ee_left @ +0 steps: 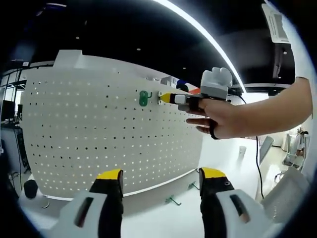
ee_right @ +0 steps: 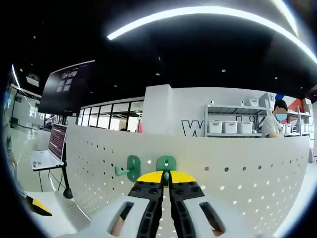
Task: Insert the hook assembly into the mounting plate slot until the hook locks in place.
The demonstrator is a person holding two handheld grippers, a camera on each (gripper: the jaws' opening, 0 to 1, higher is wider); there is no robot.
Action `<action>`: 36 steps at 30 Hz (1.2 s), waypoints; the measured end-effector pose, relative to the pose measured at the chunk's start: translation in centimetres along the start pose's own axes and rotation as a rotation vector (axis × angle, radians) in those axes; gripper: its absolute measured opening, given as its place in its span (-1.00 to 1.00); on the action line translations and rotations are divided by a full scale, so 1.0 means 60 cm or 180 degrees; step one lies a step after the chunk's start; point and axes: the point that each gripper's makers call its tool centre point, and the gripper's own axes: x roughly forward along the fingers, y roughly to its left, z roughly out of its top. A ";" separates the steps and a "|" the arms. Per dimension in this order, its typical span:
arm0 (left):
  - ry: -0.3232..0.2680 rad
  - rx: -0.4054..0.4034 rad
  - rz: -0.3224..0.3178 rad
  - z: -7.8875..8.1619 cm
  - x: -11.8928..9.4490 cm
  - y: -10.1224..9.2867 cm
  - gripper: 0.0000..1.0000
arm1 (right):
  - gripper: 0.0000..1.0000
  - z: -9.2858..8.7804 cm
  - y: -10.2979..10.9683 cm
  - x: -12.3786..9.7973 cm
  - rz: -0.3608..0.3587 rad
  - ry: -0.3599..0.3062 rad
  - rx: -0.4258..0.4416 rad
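A white pegboard mounting plate stands upright on the table. One green hook hangs in its upper rows. In the right gripper view that hook sits left of a second green hook, whose plate lies flat against the pegboard. My right gripper is shut on this second hook's prong. A hand holds the right gripper at the board in the left gripper view. My left gripper stays open and empty, back from the board.
Two spare green hooks lie on the white table at the board's foot. A laptop on a stand is at the left. Shelves with bins and a person are behind the board.
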 end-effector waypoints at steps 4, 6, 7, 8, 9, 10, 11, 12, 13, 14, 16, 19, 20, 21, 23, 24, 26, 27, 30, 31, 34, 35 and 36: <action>0.0004 -0.0006 0.0007 -0.001 0.000 0.002 0.26 | -0.97 -0.005 0.006 0.001 -0.0021 0.0049 -0.0009; -0.0003 -0.0003 -0.0002 0.000 0.000 0.002 0.25 | -0.97 -0.008 0.005 0.003 -0.0055 0.0084 -0.0023; -0.0007 0.0005 -0.0005 0.000 0.000 0.001 0.24 | -0.97 -0.008 0.005 0.004 -0.0061 0.0094 -0.0029; -0.0010 -0.0003 -0.0011 0.001 -0.001 0.001 0.24 | -0.97 -0.008 0.005 0.004 -0.0091 0.0100 -0.0032; -0.0009 -0.0006 -0.0012 0.001 -0.001 0.001 0.24 | -0.97 -0.007 0.005 0.004 -0.0115 0.0107 -0.0016; -0.0007 -0.0006 -0.0013 0.000 -0.001 0.001 0.24 | -0.97 -0.007 0.005 0.004 -0.0144 0.0119 0.0010; -0.0001 -0.0003 -0.0015 -0.001 -0.002 0.001 0.24 | -0.97 -0.008 0.005 0.006 -0.0182 0.0137 0.0001; 0.0001 0.0000 -0.0015 -0.001 -0.002 0.001 0.23 | -0.97 -0.009 0.004 0.006 -0.0221 0.0146 0.0023; 0.0003 -0.0002 -0.0017 -0.002 -0.003 0.001 0.23 | -0.97 -0.009 0.004 0.006 -0.0259 0.0157 0.0066; 0.0007 0.0000 -0.0018 -0.003 -0.004 0.002 0.23 | -0.97 -0.009 0.004 0.006 -0.0279 0.0161 0.0084; 0.0013 0.0009 -0.0005 -0.005 -0.007 0.004 0.23 | -0.96 -0.009 0.004 0.006 -0.0353 0.0192 0.0114; 0.0017 -0.0001 0.0008 -0.005 -0.011 0.007 0.22 | -0.96 -0.010 0.003 0.009 -0.0468 0.0222 0.0215; 0.0012 -0.0007 0.0005 -0.005 -0.012 0.007 0.22 | -0.96 -0.010 0.003 0.009 -0.0497 0.0234 0.0223; 0.0008 -0.0028 0.0012 -0.004 -0.013 0.009 0.22 | -0.96 -0.010 0.002 0.010 -0.0522 0.0253 0.0235; -0.0014 -0.0044 0.0032 -0.001 -0.016 0.011 0.22 | -0.96 -0.011 0.001 0.009 -0.0578 0.0265 0.0315; -0.0019 -0.0062 0.0040 0.000 -0.016 0.012 0.22 | -0.96 -0.011 0.002 0.010 -0.0587 0.0274 0.0289; -0.0015 -0.0086 0.0055 -0.002 -0.018 0.014 0.22 | -0.96 -0.013 0.001 0.009 -0.0637 0.0284 0.0388; -0.0012 -0.0084 0.0055 -0.003 -0.019 0.014 0.22 | -0.94 -0.014 0.003 0.010 -0.0626 0.0308 0.0387; 0.0020 -0.0088 0.0046 -0.010 -0.019 0.011 0.21 | -0.93 -0.014 0.005 0.012 -0.0647 0.0344 0.0329; 0.0026 -0.0089 0.0039 -0.011 -0.019 0.010 0.22 | -0.93 -0.014 0.004 0.012 -0.0651 0.0359 0.0303; 0.0044 -0.0080 0.0016 -0.013 -0.019 0.007 0.21 | -0.93 -0.014 0.003 0.012 -0.0703 0.0378 0.0362; 0.0047 -0.0073 0.0014 -0.014 -0.019 0.007 0.20 | -0.93 -0.014 0.002 0.012 -0.0709 0.0373 0.0377; 0.0047 -0.0070 0.0013 -0.013 -0.019 0.007 0.20 | -0.93 -0.015 0.002 0.011 -0.0698 0.0365 0.0392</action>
